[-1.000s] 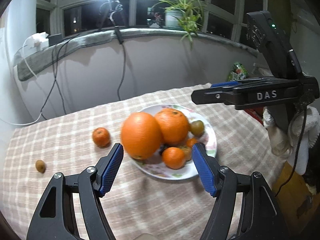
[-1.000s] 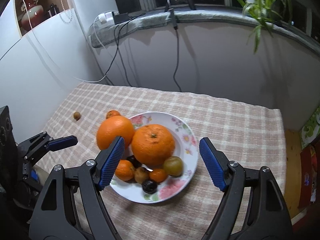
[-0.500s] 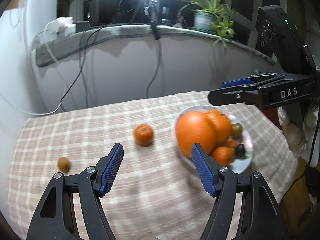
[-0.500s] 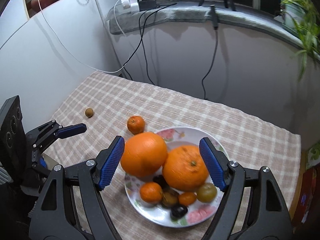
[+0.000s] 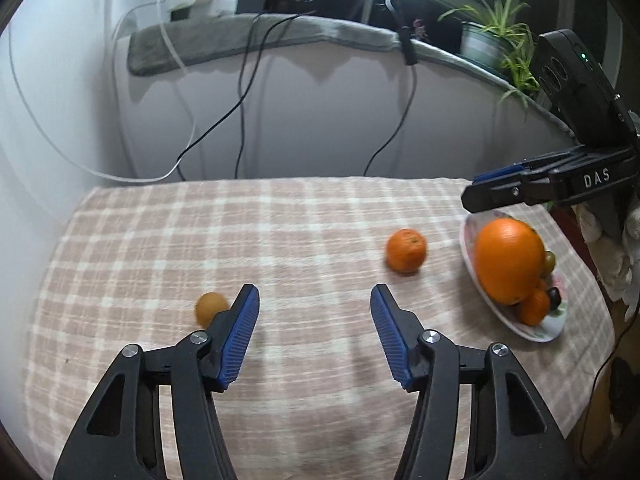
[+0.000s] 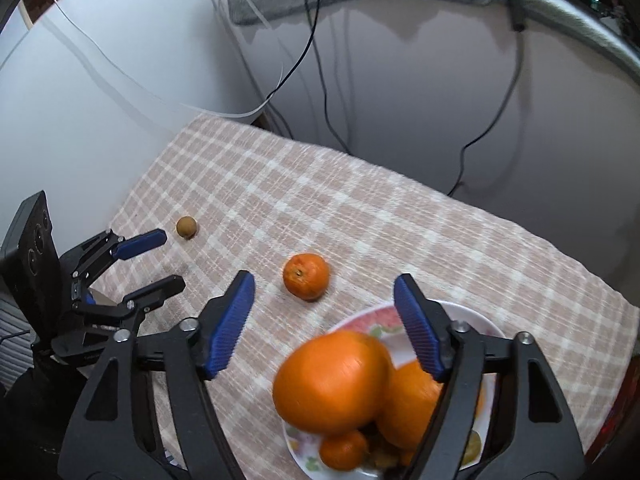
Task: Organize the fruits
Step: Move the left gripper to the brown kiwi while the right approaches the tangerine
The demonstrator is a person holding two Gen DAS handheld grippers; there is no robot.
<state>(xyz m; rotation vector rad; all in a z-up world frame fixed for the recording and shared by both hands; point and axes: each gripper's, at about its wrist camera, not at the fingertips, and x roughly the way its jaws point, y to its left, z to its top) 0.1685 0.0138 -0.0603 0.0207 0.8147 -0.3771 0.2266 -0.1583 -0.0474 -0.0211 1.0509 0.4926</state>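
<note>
A small tangerine (image 5: 406,250) (image 6: 306,276) lies loose on the checked tablecloth, left of the flowered plate (image 5: 536,332) (image 6: 360,316). The plate holds two large oranges (image 6: 332,380) and several small fruits. A little brown fruit (image 5: 210,308) (image 6: 187,227) sits further left, half hidden behind my left finger. My left gripper (image 5: 314,300) (image 6: 168,258) hovers low beside that fruit, jaws closing over bare cloth. My right gripper (image 6: 324,282) (image 5: 472,192) hangs above the plate's near rim, jaws closing, the tangerine just beyond its fingertips and untouched.
A grey padded ledge (image 5: 280,36) with chargers and hanging cables (image 5: 244,92) runs behind the table. A potted plant (image 5: 492,40) stands on it at the right. White walls close in at the left and the back. The table edge drops off at the right.
Both grippers have swung left, away from the plate. The plate slid to the right edge of the left view and the bottom of the right view. Both pairs of jaws have narrowed.
</note>
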